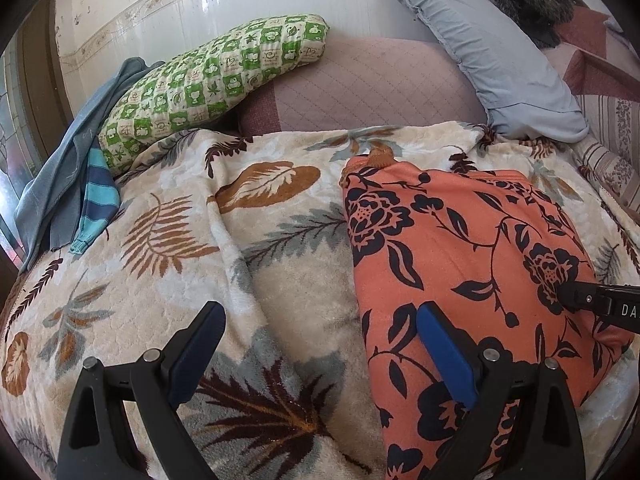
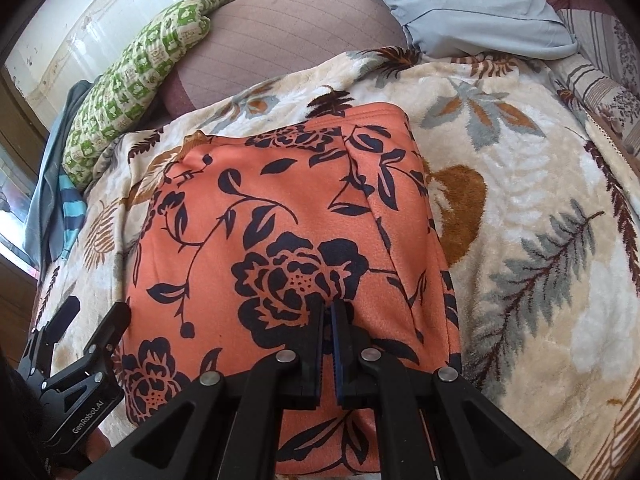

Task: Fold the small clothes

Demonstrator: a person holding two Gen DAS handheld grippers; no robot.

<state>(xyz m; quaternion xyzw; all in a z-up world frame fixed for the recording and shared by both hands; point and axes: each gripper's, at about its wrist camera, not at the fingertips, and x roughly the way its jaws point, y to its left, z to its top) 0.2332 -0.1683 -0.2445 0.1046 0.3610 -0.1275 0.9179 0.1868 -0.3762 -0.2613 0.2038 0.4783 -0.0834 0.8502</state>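
An orange garment with a dark floral print [image 1: 472, 248] lies folded into a rough rectangle on a cream leaf-patterned blanket [image 1: 248, 240]. It fills the middle of the right wrist view [image 2: 280, 240]. My left gripper [image 1: 320, 320] is open and empty, its right finger over the garment's left edge. It shows at lower left in the right wrist view [image 2: 98, 314]. My right gripper [image 2: 329, 306] is shut, its tips resting on the garment's top layer with nothing clearly between the jaws. Its tip shows at the right edge of the left wrist view [image 1: 568, 294].
A green checked pillow [image 1: 208, 84], a mauve quilted cushion [image 1: 360, 84] and a pale blue pillow [image 1: 492, 52] lie along the tiled wall. Grey-blue cloth and a striped blue garment [image 1: 98, 196] hang at the bed's left edge. A dark furry item [image 1: 528, 0] sits at back right.
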